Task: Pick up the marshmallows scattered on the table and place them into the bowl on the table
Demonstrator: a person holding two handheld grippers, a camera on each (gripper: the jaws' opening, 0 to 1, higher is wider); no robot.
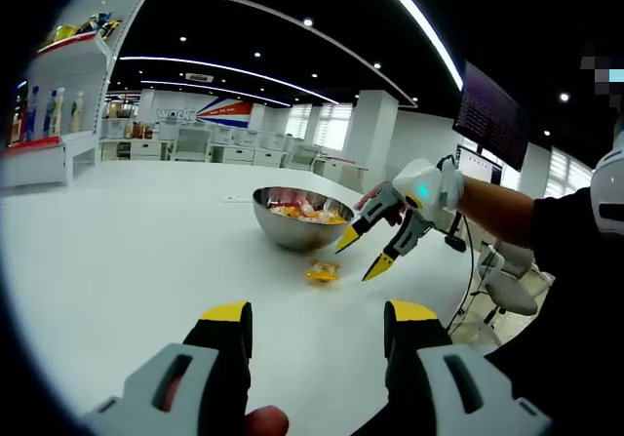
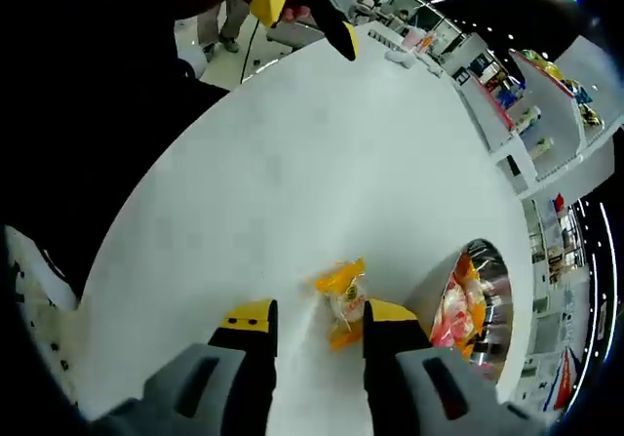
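Observation:
A wrapped marshmallow [image 1: 323,272] in a yellow-orange packet lies on the white table [image 1: 127,251] just in front of the steel bowl [image 1: 292,231], which holds several wrapped marshmallows [image 1: 302,211]. My right gripper [image 1: 365,257] hangs open just right of and above the loose packet, tips pointing down at the table. In the right gripper view the same packet [image 2: 343,301] lies between and just beyond the yellow fingertips of my right gripper [image 2: 318,319], with the bowl [image 2: 466,304] to its right. My left gripper [image 1: 317,315] is open near the table's front edge, nothing between its fingers; it shows again [image 2: 310,9] far off.
Shelves with bottles and packets [image 1: 58,85] stand at the far left. White cabinets [image 1: 195,143] line the back of the room. A chair [image 1: 512,285] stands off the table's right edge, beside the person's arm [image 1: 507,207].

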